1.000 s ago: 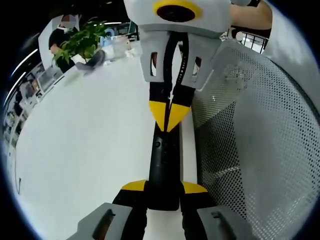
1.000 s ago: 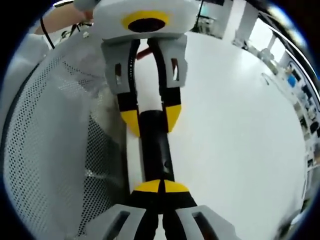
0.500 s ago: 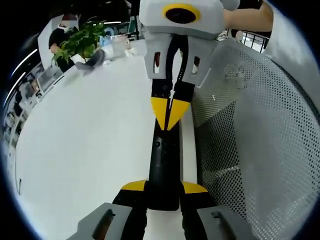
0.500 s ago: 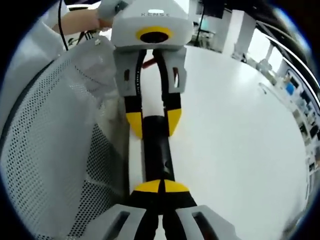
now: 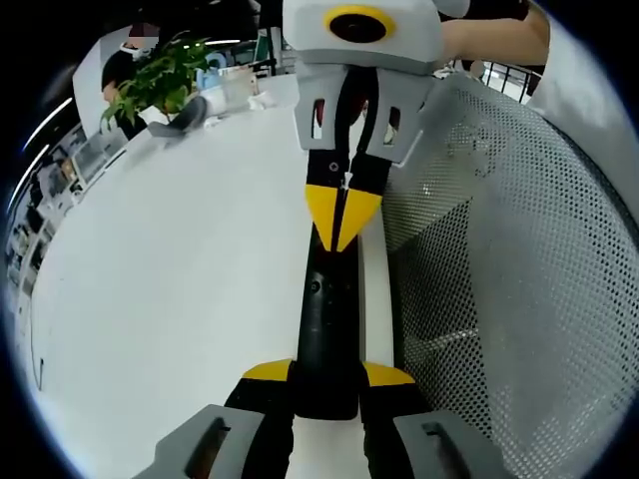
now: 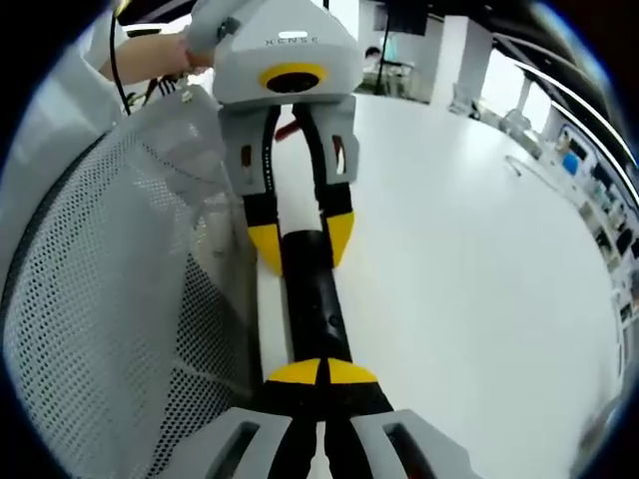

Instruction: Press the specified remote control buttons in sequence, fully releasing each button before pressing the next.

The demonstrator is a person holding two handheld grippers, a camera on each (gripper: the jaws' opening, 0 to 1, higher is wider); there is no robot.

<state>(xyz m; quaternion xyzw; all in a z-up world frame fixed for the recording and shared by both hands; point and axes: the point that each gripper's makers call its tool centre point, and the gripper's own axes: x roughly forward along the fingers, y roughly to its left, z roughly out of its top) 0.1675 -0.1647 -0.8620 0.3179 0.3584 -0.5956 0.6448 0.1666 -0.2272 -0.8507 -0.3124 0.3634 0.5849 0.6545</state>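
Right now the left gripper (image 5: 327, 384) is pinching one end of the black remote (image 5: 326, 324) at frame centre above the white table (image 5: 170, 269), while the right gripper (image 5: 342, 235), jaws pressed together, is touching down on its top, probably mid-press, needing a full lift-off next.

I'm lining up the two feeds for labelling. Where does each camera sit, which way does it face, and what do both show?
Left gripper view: rides the left gripper, looking along its jaws, which clamp the near end of the black remote; the right gripper faces it, a person's hand behind.
Right gripper view: rides the right gripper, jaws shut, tips on the remote; the left gripper faces it.
Shared: the remote, both grippers, the white table and the perforated white mesh panel.
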